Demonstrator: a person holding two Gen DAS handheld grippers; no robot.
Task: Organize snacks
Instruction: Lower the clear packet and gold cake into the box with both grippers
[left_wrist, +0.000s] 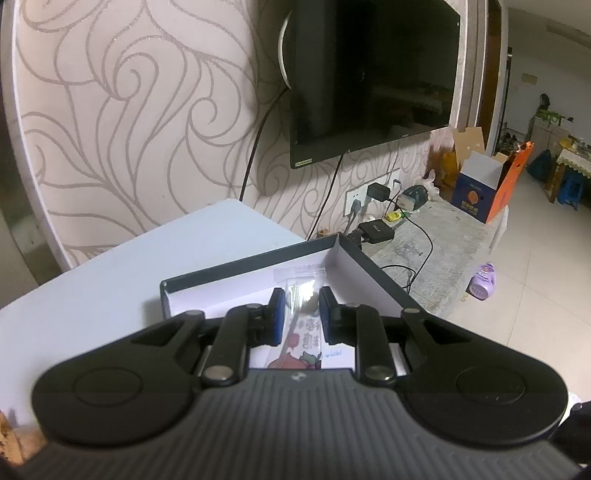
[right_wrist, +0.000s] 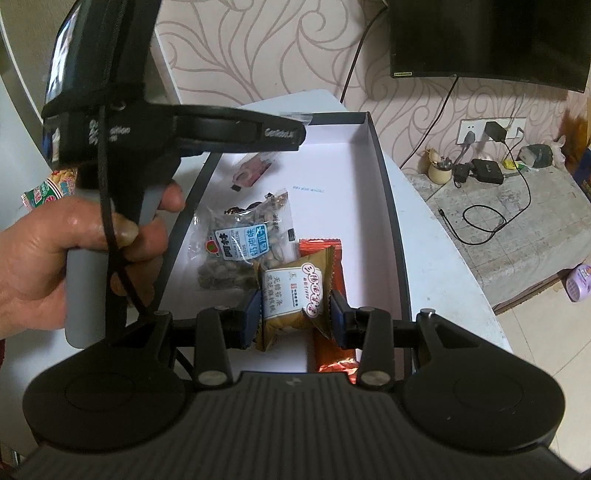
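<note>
Swirl-patterned wallpaper behind white tabletop (left_wrist: 122, 269) | left gripper (left_wrist: 297, 314) clenched on clear-ended snack stick (left_wrist: 301, 332) over dark-rimmed white box (left_wrist: 373, 271), far corner | right view only: right gripper (right_wrist: 293, 315) grasping gold-and-white pastry packet (right_wrist: 291, 291) above orange foil packet (right_wrist: 334, 356), near box edge

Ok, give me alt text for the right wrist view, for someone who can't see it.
The right tool grips a gold snack packet over an open box that holds a nut packet and an orange packet. At left, a hand holds the left tool over the box.
</note>
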